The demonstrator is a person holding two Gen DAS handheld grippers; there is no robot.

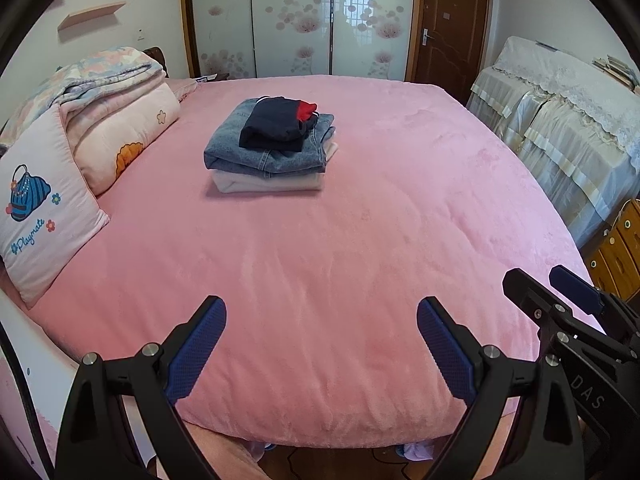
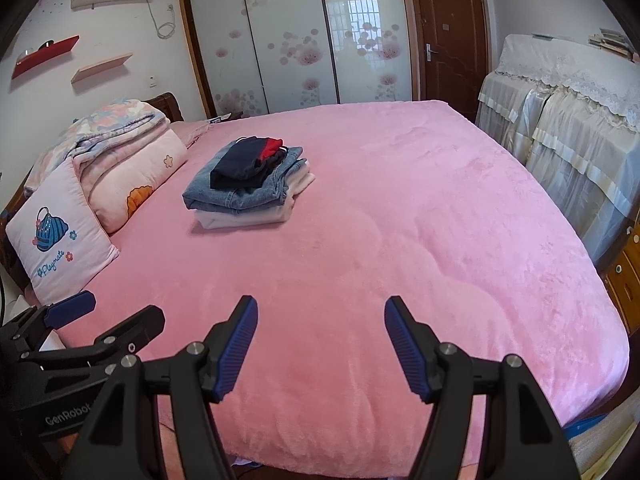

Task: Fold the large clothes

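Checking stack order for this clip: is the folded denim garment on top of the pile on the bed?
No, a dark navy garment lies on the denim garment, which rests on a white one.

I can't tell what the pale garment (image 1: 266, 184) at the bottom of the stack is; the jeans (image 1: 268, 148) cover most of it. My right gripper (image 1: 560, 284) runs off the left view's edge.

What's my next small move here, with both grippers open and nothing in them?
Probably pull both back and look for another garment. The left gripper and right gripper hang open over bare pink blanket, holding nothing. The only clothes showing are the folded stack: dark garment on jeans on a white piece.
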